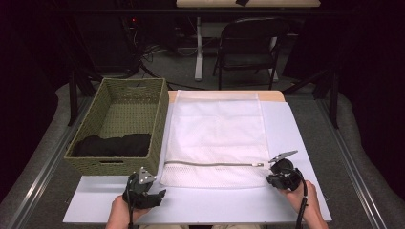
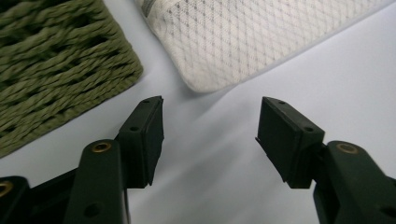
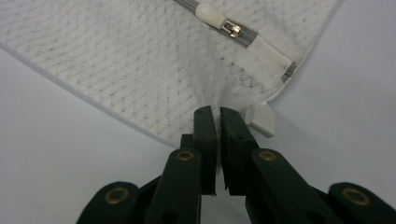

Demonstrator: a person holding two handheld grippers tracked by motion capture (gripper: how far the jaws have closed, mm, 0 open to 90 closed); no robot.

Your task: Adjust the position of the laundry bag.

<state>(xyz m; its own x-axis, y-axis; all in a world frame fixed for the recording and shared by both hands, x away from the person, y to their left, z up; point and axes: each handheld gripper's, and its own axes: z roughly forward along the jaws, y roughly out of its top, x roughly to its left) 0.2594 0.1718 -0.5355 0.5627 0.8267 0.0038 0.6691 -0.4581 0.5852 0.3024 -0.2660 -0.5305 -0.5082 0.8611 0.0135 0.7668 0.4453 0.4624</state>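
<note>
2 tools are working at the near edge of a white mesh laundry bag (image 1: 215,133) lying flat on the tabletop (image 1: 286,200), its zipper (image 1: 210,164) running across the near end. At 5 o'clock of the bag, the right tool (image 3: 218,116) is clenching the mesh corner just below the zipper pull (image 3: 231,29). At 7 o'clock, the left tool (image 2: 210,126) is hanging released, grasping nothing, beside the basket (image 1: 107,164). Thin mesh may be slipping free if the right tool pulls hard; the left tool risks snagging the basket.
</note>
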